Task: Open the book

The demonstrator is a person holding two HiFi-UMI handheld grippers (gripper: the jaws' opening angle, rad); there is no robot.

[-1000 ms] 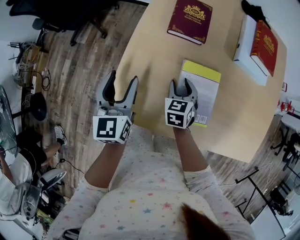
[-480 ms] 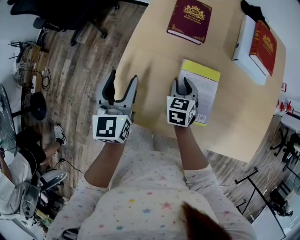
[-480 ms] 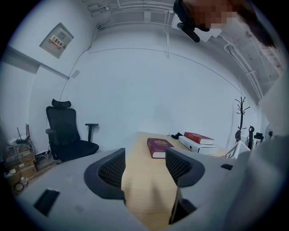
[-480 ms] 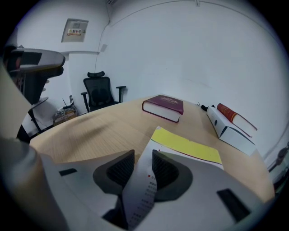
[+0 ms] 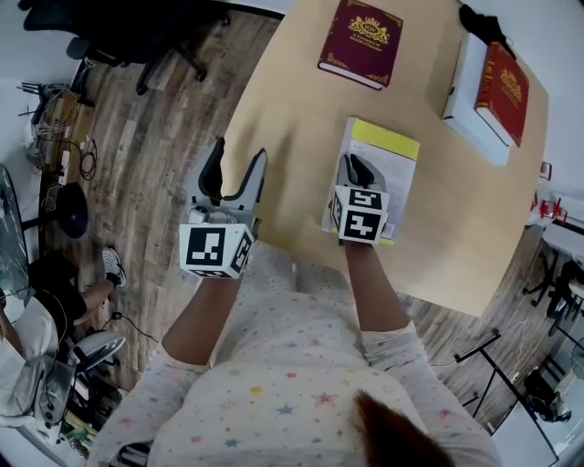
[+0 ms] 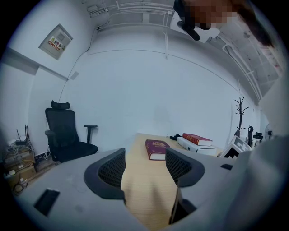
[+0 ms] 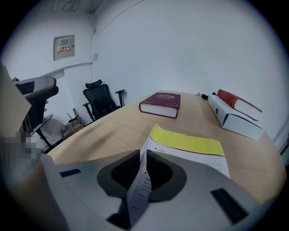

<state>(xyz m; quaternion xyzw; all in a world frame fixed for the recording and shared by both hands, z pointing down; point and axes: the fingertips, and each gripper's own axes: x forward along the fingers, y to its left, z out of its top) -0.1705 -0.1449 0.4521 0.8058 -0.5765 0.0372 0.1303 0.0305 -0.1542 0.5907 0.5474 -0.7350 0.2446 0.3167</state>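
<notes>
Yellow-banded book (image 5: pixel 383 142) at the bench (image 5: pixel 292 109) near edge: its cover (image 7: pixel 137 189) has now peeled up, pinched in the clenched right gripper (image 5: pixel 356 166) (left gripper (image 5: pixel 237 164) spread, empty, off the bench's left edge), so opening has begun.

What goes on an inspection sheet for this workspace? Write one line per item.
Surface: wooden table, bare between the books.
Job's things: yellow-banded book lies flat, its cover lifted at the near edge.
Clutter: maroon book; red book on white box; black item at the far end.
Grippers: right gripper shut on the cover; left gripper open, empty.
Cables: cables on the floor, left.
Surroundings: black office chair.
</notes>
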